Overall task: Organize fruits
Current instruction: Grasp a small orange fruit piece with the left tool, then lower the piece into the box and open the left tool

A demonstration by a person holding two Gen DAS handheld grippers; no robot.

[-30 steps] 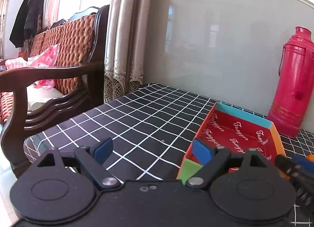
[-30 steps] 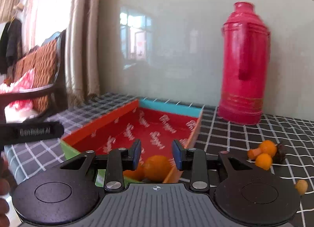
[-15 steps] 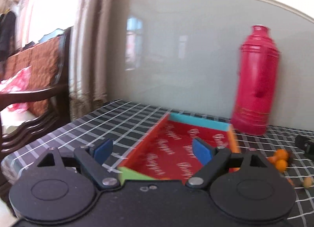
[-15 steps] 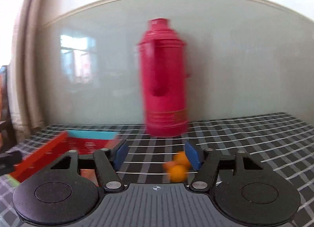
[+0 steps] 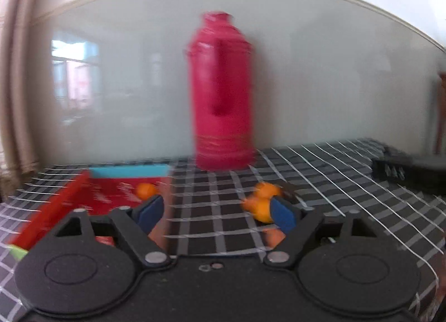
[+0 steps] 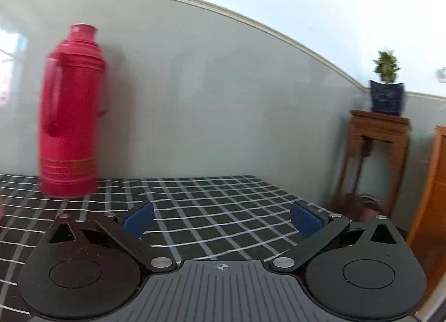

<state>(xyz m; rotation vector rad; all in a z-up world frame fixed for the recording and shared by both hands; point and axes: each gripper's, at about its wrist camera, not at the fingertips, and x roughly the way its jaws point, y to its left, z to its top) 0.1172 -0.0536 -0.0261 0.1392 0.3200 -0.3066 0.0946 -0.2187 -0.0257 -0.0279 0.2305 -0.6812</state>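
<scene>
In the blurred left wrist view a red tray point(image 5: 58, 205) with a blue far wall lies at the left, with one orange fruit point(image 5: 146, 190) inside. A cluster of small orange fruits point(image 5: 260, 202) lies on the checked cloth just beyond my left gripper's right pad. My left gripper point(image 5: 216, 212) is open, its jaws closing, with only cloth between them. In the right wrist view my right gripper point(image 6: 221, 217) stands wide and is still opening, with bare cloth between its blue pads. No fruit shows in that view.
A tall red thermos point(image 5: 223, 99) stands against the grey wall behind the tray, also seen as the thermos point(image 6: 69, 115) at the left. A dark object point(image 5: 401, 171) lies at the right. A wooden stand point(image 6: 373, 154) with a potted plant point(image 6: 386, 85) is past the table's right end.
Both views have swung to the right: the chair and curtain left the left view and the fruit cluster came in. The right gripper opened wide, and tray and fruit left its view.
</scene>
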